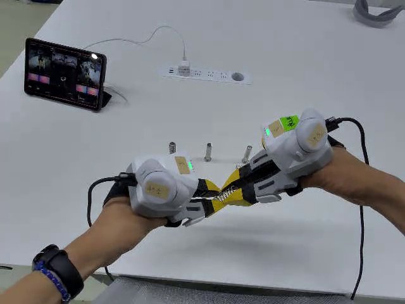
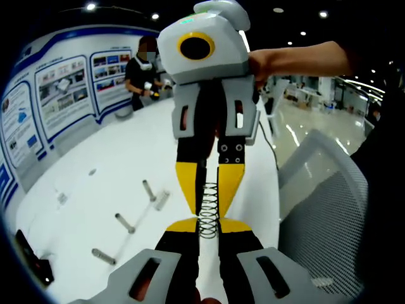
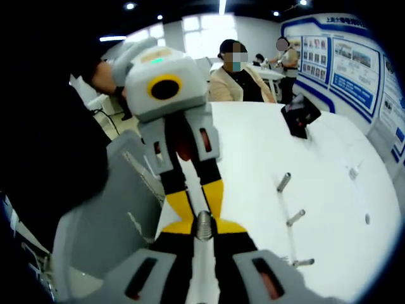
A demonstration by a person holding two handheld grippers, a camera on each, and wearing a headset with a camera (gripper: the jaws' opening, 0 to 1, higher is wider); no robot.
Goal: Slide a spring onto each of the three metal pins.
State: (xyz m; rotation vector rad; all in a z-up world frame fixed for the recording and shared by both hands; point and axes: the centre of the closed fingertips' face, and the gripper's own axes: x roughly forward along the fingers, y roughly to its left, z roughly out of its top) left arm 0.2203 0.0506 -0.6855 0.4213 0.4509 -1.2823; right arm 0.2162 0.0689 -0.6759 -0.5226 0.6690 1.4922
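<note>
On your white table [image 1: 304, 50], take the power strip [image 1: 204, 75] as your mark. A white charger [image 1: 184, 68] sits plugged in at its left end, with a thin cable [image 1: 152, 33] looping off to the left. The tablet [image 1: 65, 74] stands propped well left of the strip, screen lit. A grey curved object [image 1: 378, 14] lies far to its right.

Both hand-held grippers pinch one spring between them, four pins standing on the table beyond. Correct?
Wrong count: the head view shows three pins standing on the table, not four. The rest holds: the left hand-held gripper and right hand-held gripper both pinch the one spring.
</note>
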